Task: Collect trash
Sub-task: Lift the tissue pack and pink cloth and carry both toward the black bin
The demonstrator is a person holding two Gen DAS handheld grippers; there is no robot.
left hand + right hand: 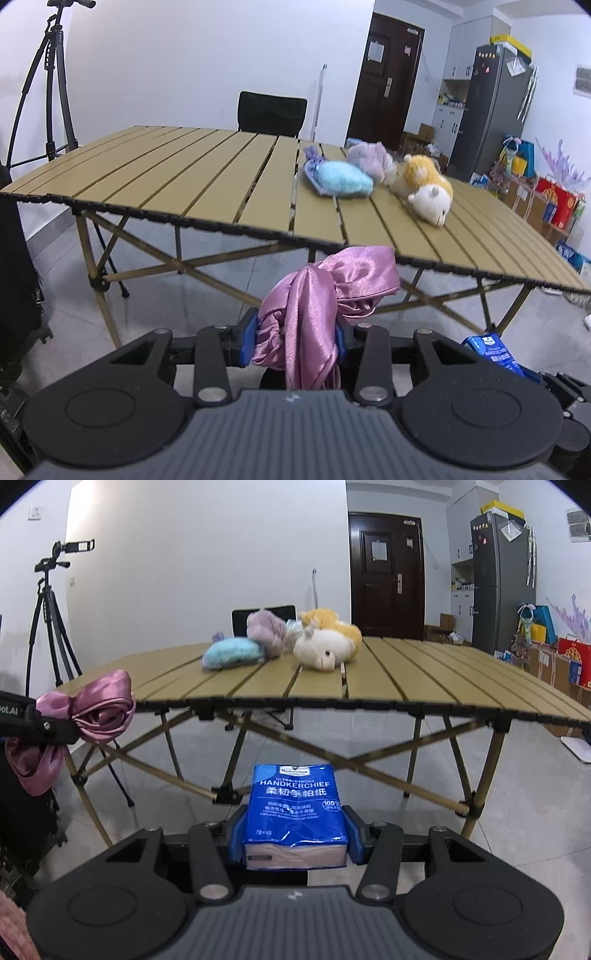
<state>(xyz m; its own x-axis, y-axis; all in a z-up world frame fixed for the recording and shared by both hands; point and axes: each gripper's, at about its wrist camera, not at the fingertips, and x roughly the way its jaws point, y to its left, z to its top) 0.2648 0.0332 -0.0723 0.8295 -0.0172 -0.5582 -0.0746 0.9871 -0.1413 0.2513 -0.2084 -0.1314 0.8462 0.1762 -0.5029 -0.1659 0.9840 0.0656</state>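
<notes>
- Between the left gripper's [295, 341] blue pads, a bunched pink cloth [325, 291] sits clamped, its folds spilling above and below the fingers, in front of the table's near edge.
- Right gripper [295, 834] grips a blue tissue pack [295, 808] by its sides, held in the air short of the table.
- Ahead, the slatted table [406, 679] carries three plush toys close together: a blue one [231, 653], a lilac one [267, 629] and an orange-and-white one [327, 640].
- Behind stand a chair [271, 112], a tripod [51, 627], a door [386, 576] and a fridge [502, 579].
</notes>
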